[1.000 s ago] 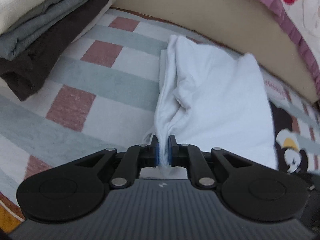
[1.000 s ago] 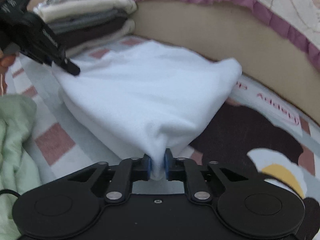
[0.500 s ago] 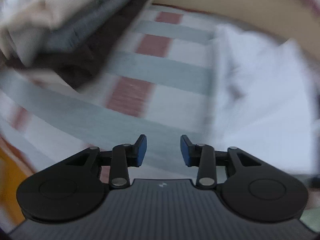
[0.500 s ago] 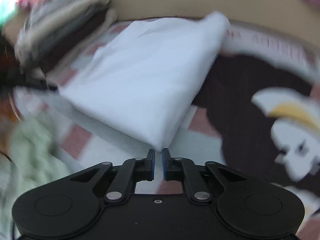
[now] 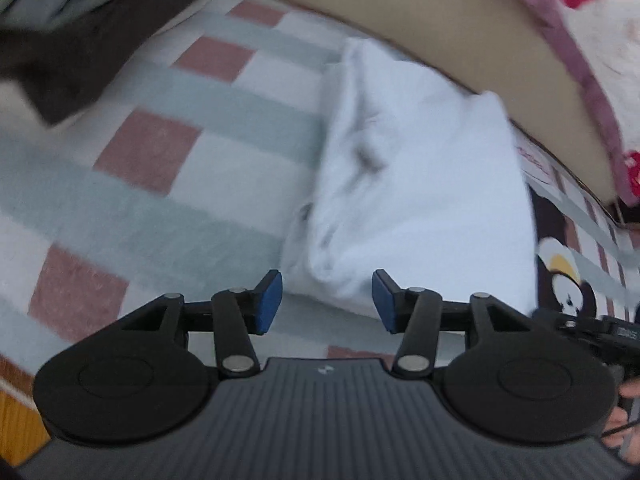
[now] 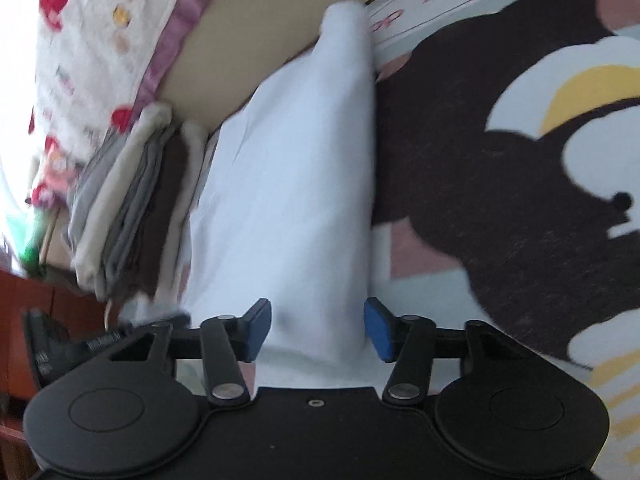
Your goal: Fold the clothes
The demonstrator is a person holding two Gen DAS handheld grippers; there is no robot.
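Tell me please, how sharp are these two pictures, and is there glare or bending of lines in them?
Left wrist view: motion blur smears the white garment and checked blanket; the left claw is sharp; fisheye bends the edges. Right wrist view: the picture is tilted, the folded stack is blurred, and bright glare washes out the far left edge.

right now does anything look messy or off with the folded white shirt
Slightly. The white shirt lies folded on the blanket, but its left edge is bunched and creased, with layers splaying out unevenly near the left tool. Nothing looks damaged.
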